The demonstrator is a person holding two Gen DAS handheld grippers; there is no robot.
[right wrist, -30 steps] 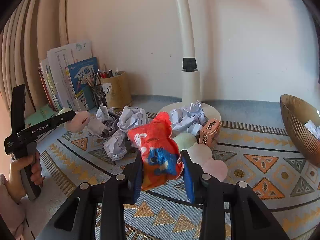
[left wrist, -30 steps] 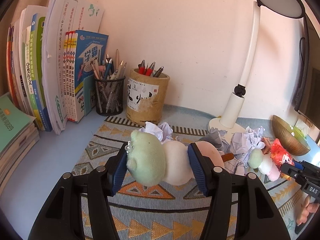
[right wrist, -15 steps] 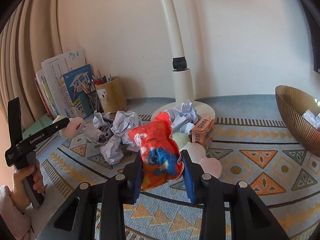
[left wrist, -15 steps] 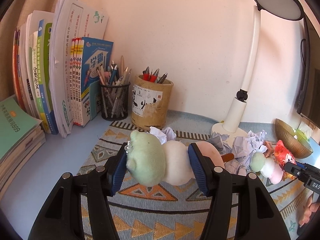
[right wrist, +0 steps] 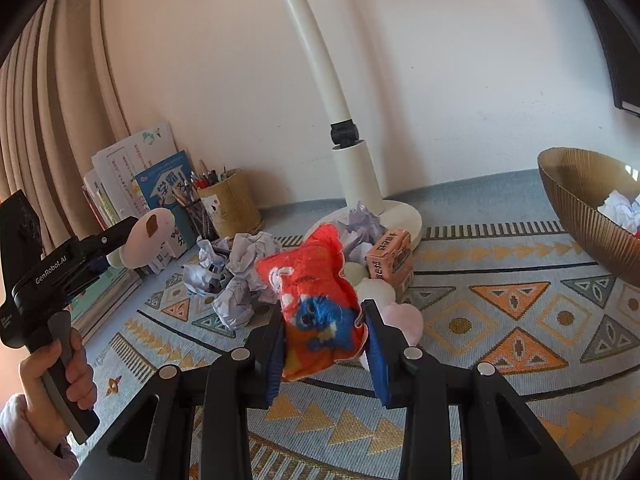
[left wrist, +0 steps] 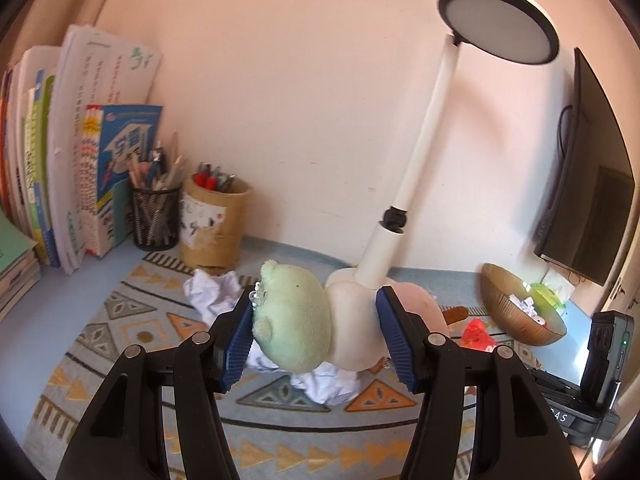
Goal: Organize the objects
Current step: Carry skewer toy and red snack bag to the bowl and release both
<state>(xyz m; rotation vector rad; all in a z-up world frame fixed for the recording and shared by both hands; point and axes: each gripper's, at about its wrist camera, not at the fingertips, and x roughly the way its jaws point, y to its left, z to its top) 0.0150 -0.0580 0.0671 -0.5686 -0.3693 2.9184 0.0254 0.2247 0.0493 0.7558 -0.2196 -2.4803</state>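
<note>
Left gripper (left wrist: 316,328) clamped plush toy (left wrist: 296,324), aloft before lamp (left wrist: 404,184). Right gripper (right wrist: 325,340) clamped red snack bag (right wrist: 316,304), raised left of bowl (right wrist: 588,212). Carry step likely; next, probably lower bag into bowl.

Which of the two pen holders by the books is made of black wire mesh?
The black mesh pen holder is the one right next to the books; the tan cardboard pen holder beside it has solid walls.
</note>
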